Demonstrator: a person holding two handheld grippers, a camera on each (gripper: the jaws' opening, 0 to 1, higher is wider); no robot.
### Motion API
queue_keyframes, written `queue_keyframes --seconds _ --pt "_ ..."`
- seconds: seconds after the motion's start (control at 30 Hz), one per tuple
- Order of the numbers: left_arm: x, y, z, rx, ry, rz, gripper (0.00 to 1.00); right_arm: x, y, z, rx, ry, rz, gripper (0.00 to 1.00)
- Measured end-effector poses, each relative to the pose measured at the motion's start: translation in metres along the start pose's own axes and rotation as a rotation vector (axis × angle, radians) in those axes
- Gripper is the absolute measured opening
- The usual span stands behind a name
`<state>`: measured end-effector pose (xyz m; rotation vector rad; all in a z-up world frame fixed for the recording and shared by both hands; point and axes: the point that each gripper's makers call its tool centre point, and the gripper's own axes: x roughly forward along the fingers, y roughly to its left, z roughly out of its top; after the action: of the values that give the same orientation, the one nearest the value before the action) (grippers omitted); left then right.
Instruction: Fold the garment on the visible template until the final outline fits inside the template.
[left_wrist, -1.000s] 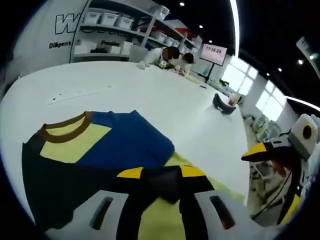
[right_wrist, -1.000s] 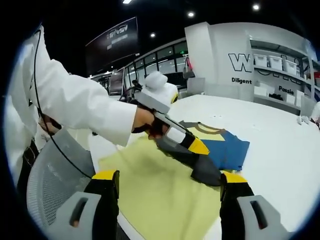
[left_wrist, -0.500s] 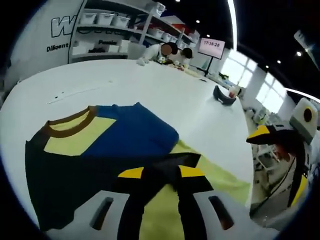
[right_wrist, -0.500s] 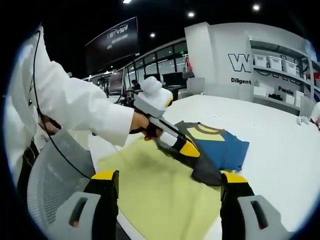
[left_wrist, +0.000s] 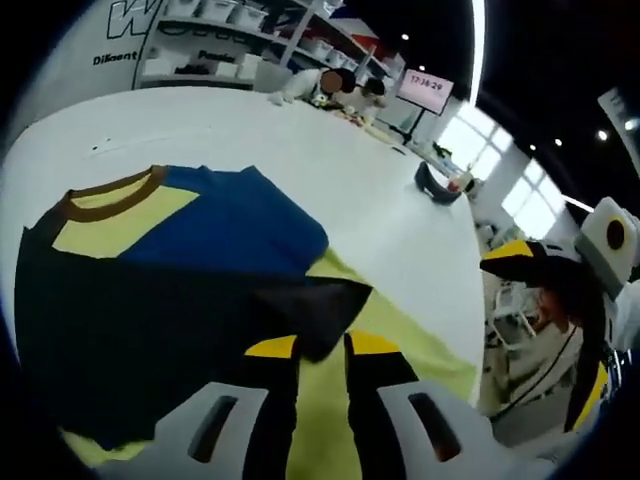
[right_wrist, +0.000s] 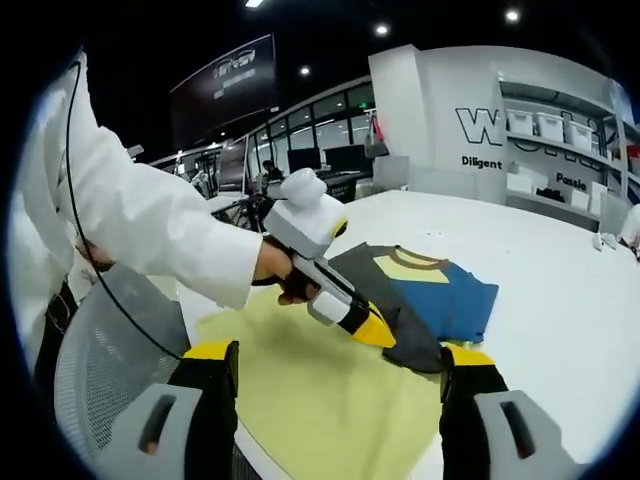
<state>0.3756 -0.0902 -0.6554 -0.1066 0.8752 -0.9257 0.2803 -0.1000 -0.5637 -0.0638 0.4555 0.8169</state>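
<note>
Garment (left_wrist: 170, 270) cloth is soft and limp; my left tool (left_wrist: 322, 350) pinches its dark corner over the yellow template (right_wrist: 320, 390). My right tool (right_wrist: 340, 375) hangs open, empty; I'd grip hems.

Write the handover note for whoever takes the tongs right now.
Left tongs: shut on the dark corner of the garment, above the yellow-green template.
Right tongs: open, holding nothing, low over the template's near edge.
Garment lies on the white table, partly over the template, collar away from the person.
Done: one fold apparently begun.
Left: finish folding until the outline fits inside the template.
</note>
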Motion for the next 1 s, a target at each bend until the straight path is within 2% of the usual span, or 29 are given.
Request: queue_keyframes --seconds 0.13,0.2,0.5,0.7,0.83,1.0 --pt "0.004 0.005 -0.003 -0.039 0.004 0.017 0.14 0.0 0.0 0.0 -0.004 0.002 0.001 0.84" --pt "0.007 0.007 -0.003 -0.106 0.003 0.028 0.13 0.0 0.0 0.0 -0.002 0.003 0.001 0.84" --pt "0.01 0.01 -0.007 -0.181 0.02 0.039 0.1 0.001 0.0 0.001 -0.003 -0.001 0.0 0.83" --pt "0.01 0.004 -0.006 -0.2 0.014 0.02 0.09 0.0 0.0 0.0 -0.004 0.004 0.0 0.83" --pt "0.011 0.0 -0.004 -0.204 0.001 0.009 0.0 0.0 0.0 0.0 -0.002 0.004 0.001 0.83" --pt "0.012 -0.003 -0.006 -0.189 0.006 0.005 0.0 0.0 -0.001 0.0 -0.002 0.003 0.0 0.83"
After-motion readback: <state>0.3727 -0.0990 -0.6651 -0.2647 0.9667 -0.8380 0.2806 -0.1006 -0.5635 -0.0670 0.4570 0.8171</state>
